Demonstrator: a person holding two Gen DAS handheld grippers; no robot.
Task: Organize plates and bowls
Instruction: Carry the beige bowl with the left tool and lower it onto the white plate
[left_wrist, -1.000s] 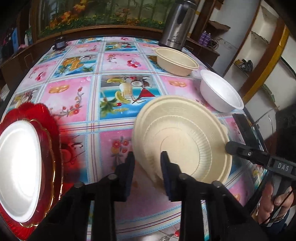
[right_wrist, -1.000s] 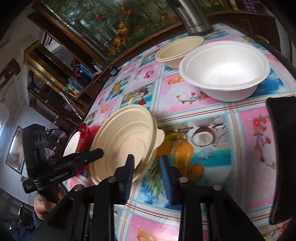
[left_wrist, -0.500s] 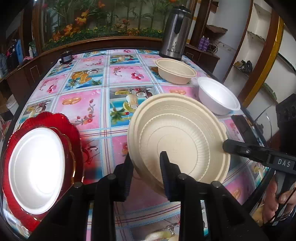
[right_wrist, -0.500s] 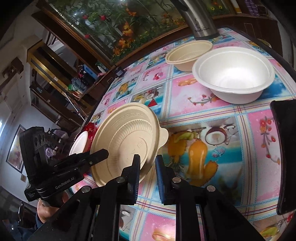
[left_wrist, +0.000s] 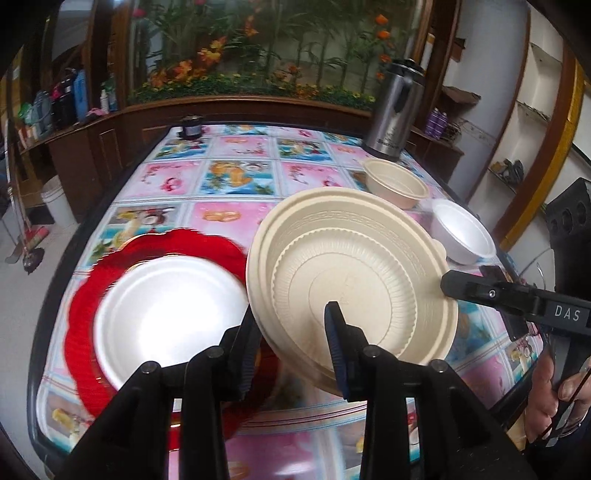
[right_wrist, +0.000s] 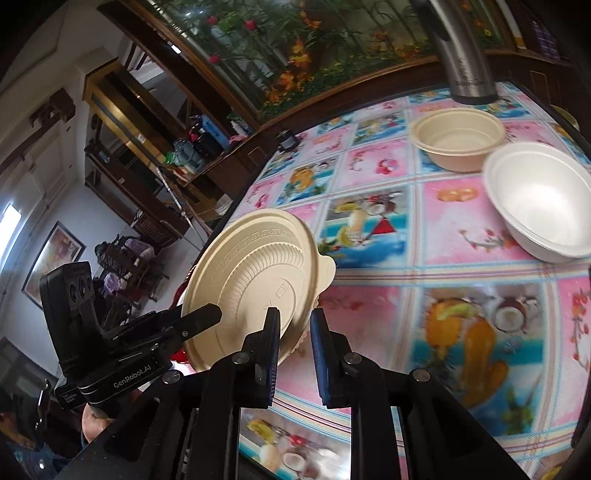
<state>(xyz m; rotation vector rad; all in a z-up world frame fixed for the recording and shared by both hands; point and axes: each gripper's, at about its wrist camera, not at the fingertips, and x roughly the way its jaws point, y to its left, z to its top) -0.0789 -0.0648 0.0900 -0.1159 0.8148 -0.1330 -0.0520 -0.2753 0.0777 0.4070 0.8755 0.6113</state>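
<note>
A beige ridged plate (left_wrist: 351, 273) is lifted off the table and tilted. My left gripper (left_wrist: 291, 332) is shut on its near rim. My right gripper (right_wrist: 293, 328) is shut on its opposite rim; the plate also shows in the right wrist view (right_wrist: 255, 280). A white plate (left_wrist: 166, 314) lies on a red scalloped plate (left_wrist: 96, 273) at the left. A beige bowl (right_wrist: 458, 138) and a white bowl (right_wrist: 539, 199) stand at the far right.
A steel thermos (left_wrist: 393, 110) stands at the table's far right corner. A small dark jar (left_wrist: 191, 126) sits at the far edge. The flowered tablecloth (left_wrist: 240, 177) covers the table. A dark flat object lies near the right edge.
The beige plate has risen off the table and moved left toward the red plate, held by both grippers. The right gripper closed onto its rim.
</note>
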